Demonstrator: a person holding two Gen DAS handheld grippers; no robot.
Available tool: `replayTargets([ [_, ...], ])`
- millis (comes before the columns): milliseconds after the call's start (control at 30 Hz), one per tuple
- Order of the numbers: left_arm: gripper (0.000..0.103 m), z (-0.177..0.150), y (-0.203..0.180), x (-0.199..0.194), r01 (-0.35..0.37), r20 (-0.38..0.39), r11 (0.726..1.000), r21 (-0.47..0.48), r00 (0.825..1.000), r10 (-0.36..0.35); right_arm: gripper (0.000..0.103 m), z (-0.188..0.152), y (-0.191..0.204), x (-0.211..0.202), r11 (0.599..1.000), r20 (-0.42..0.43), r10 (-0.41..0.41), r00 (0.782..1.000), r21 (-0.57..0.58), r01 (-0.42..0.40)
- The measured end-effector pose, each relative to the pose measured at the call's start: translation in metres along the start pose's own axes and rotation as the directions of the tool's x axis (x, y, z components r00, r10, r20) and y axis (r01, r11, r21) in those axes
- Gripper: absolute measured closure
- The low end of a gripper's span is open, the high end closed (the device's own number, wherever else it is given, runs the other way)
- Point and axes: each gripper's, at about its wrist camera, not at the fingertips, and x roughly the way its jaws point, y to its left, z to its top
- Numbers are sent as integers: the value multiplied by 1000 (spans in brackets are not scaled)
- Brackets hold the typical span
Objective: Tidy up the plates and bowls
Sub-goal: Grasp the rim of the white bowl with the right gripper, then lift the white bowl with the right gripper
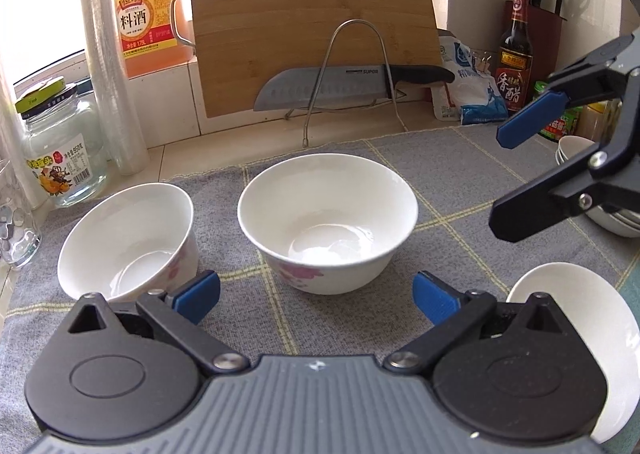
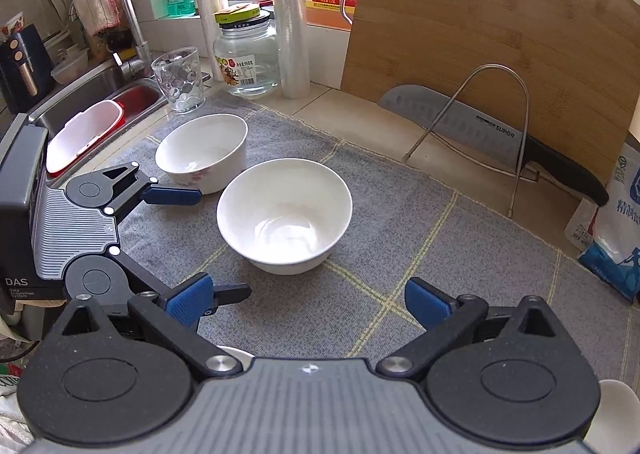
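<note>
Tools: left tool (image 1: 316, 296) and right tool (image 2: 306, 300) gape wide, empty. Straddle centre bowl (image 1: 328, 221) rim squarely; nest into left bowl (image 1: 128, 240).

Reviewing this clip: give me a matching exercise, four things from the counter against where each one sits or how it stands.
Things:
1. knife
2. cutting board
3. glass jar
4. middle bowl

Places:
A. upright on the grey mat
B. leaning against the wall
C. resting across the wire rack
D. on the counter, left of the mat

Pairs: 1-C, 2-B, 3-D, 4-A
</note>
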Motion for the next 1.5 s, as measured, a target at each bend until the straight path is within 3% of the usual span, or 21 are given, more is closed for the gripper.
replayTargets([
  [467,1,4,-4,16,28,17,997,65,999,-29,0,28,-8,47,998,-84,53,995,-16,-55],
  [867,4,9,-1,22,56,43,997,56,997,-59,0,44,-18,81,989,-92,143,985,50,-139],
  [1400,8,10,5,22,68,60,996,53,996,-71,20,50,-21,95,981,-71,178,981,94,-171],
  [1500,8,9,5,22,70,63,996,55,995,-74,20,50,-20,96,981,-73,178,981,95,-171],
])
